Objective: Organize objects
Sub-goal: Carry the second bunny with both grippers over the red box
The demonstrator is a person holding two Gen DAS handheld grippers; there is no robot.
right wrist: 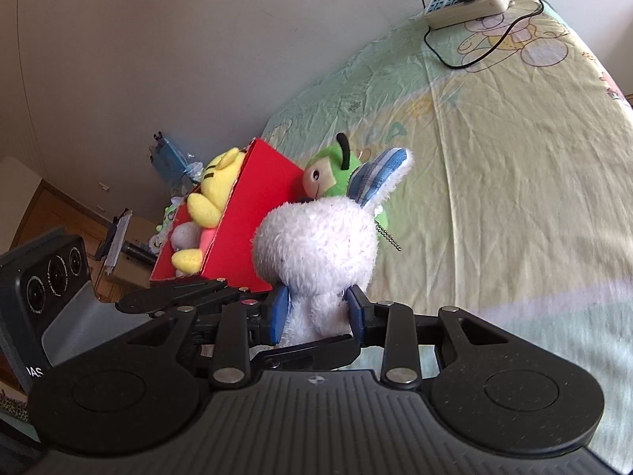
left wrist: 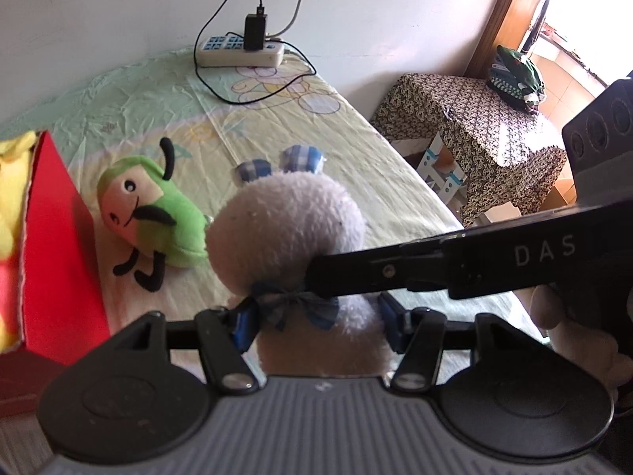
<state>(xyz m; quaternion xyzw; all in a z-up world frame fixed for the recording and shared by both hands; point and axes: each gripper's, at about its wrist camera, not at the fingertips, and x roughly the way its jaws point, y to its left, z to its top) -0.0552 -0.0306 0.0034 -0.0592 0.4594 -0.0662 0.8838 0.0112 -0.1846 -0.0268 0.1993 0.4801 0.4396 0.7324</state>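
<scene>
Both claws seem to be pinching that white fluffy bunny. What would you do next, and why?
Probably carry the white bunny sideways until it hangs over the red box, then let go. Both the left gripper and right gripper are shut on it, the box already holds a yellow plush, and a green plush lies on the bed beside it.

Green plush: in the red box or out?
Out. The green plush lies on the bed sheet beside the red box.

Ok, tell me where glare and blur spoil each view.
Left wrist view: the window is blown out white, and the red box at the left edge is blurred. Right wrist view: no glare, the bedsheet evenly lit; edges bend with fisheye distortion.
</scene>
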